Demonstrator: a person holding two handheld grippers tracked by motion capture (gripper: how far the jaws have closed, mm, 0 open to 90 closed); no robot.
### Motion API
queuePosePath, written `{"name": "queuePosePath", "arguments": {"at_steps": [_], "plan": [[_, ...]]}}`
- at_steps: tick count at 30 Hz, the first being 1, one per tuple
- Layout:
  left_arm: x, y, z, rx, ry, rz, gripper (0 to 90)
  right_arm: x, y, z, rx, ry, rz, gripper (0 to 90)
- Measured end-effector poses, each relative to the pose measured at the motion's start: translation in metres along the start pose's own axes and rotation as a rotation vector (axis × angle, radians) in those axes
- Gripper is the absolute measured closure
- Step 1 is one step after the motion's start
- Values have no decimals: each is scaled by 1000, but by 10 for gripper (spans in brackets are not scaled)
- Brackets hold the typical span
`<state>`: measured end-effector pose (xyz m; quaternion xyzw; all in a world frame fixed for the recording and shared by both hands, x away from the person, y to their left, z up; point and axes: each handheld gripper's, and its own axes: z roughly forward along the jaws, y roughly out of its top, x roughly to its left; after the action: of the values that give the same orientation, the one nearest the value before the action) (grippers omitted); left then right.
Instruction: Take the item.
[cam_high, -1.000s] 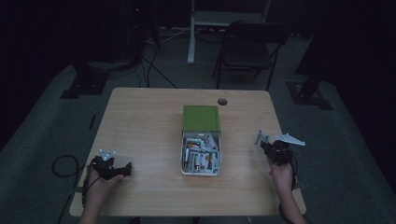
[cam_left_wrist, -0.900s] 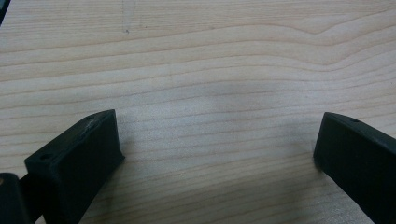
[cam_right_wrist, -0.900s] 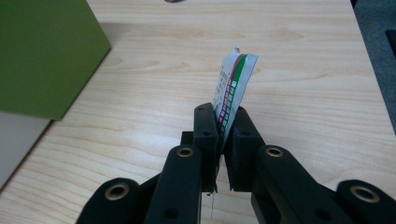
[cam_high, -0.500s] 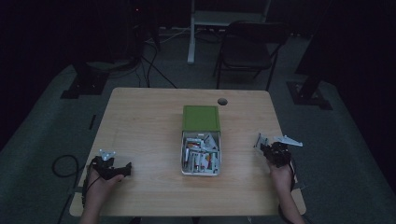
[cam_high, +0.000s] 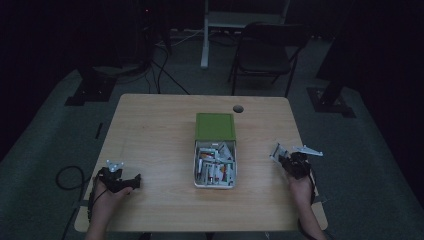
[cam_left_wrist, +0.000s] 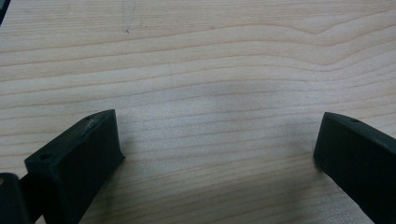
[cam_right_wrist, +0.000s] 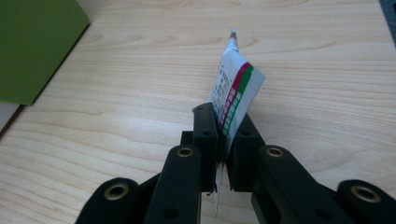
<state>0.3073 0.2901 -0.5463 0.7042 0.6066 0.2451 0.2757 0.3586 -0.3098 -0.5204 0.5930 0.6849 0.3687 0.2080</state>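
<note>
Risk: your right gripper (cam_right_wrist: 223, 140) pinches a thin sachet (cam_right_wrist: 236, 91) by its lower edge, above the table (cam_high: 150, 130) right of the box (cam_high: 215, 170); a jolt could slip it free. Your left gripper (cam_left_wrist: 215, 154) rests spread wide, empty.

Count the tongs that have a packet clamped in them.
1. The right tongs are shut on a white packet with red and green stripes; the left tongs stand open above the bare table.
</note>
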Motion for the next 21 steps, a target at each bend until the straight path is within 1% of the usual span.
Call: {"name": "queuePosePath", "arguments": {"at_steps": [4,8,11,12,13,15,17,18,20,21], "plan": [[0,0,0,0,0,0,8,0,0,5,25,5,4,820],[0,0,0,0,0,0,9,-2,-1,8,47,8,16,686],[0,0,0,0,0,0,9,-4,-1,7,49,-1,15,585],[0,0,0,0,0,0,9,-4,-1,7,49,-1,15,585],[0,0,0,0,0,0,9,-4,0,5,46,-11,16,515],[0,0,0,0,0,0,9,-5,1,4,44,-15,21,475],[0,0,0,0,0,0,9,-6,1,4,45,-12,23,466],[0,0,0,0,0,0,9,-7,2,3,48,-11,24,432],[0,0,0,0,0,0,9,-8,1,3,62,-1,22,403],[0,0,0,0,0,0,9,-8,1,3,63,-3,19,390]]}}
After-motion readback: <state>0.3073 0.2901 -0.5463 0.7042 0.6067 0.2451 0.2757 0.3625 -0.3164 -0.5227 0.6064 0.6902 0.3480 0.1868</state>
